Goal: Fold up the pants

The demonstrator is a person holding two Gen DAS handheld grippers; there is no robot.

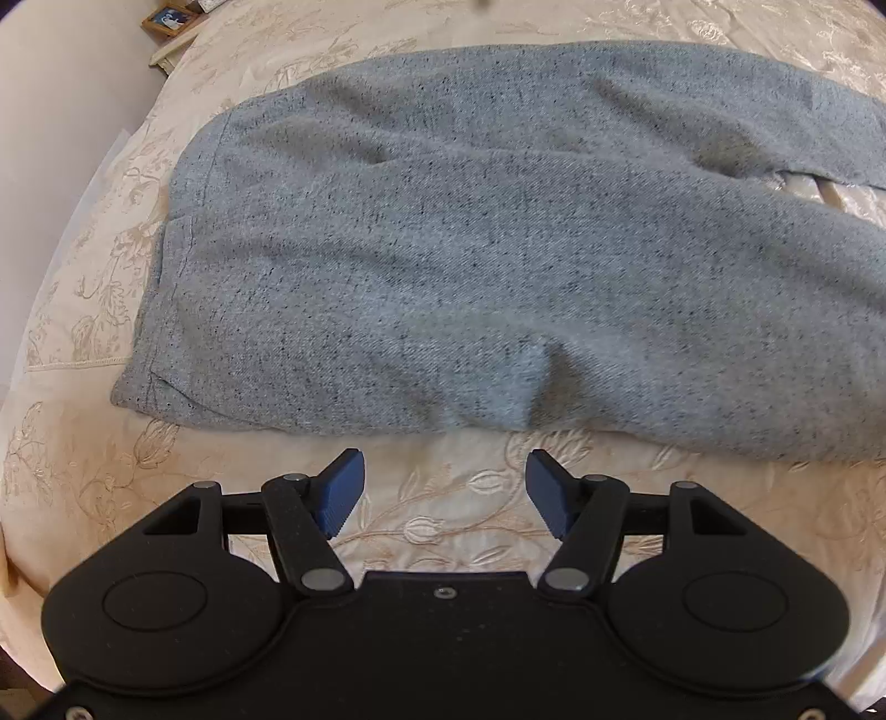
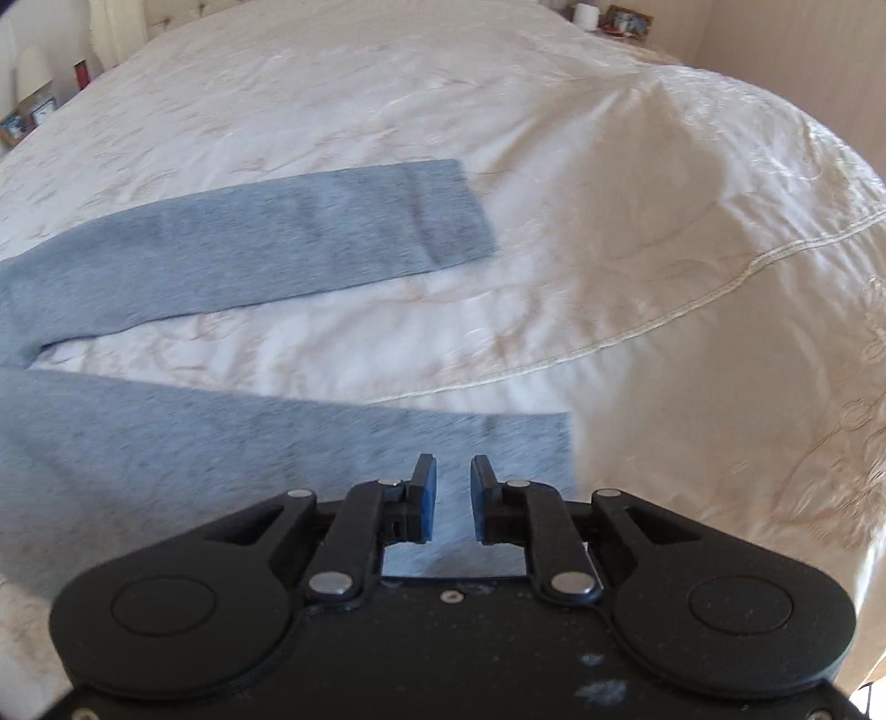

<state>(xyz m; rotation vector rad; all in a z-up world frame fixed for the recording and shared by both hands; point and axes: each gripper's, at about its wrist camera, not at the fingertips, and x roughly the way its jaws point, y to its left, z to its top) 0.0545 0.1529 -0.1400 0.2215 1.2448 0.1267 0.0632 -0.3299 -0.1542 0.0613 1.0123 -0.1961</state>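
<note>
Grey-blue speckled pants (image 1: 470, 266) lie flat on a cream embroidered bedspread (image 1: 443, 515). The left wrist view shows the waistband end at the left and the near edge of the fabric. My left gripper (image 1: 446, 493) is open wide and empty, just short of that near edge. The right wrist view shows the two legs spread apart: the far leg (image 2: 310, 232) and the near leg (image 2: 277, 443), both with cuffs at the right. My right gripper (image 2: 453, 493) hovers over the near leg close to its cuff, jaws narrowly apart with nothing between them.
The bedspread (image 2: 637, 232) slopes down at the right edge of the bed. A framed picture (image 1: 169, 21) stands on a bedside surface at the far left. Small frames and objects (image 2: 626, 21) sit beyond the bed's far corner, and a lamp (image 2: 33, 72) at the left.
</note>
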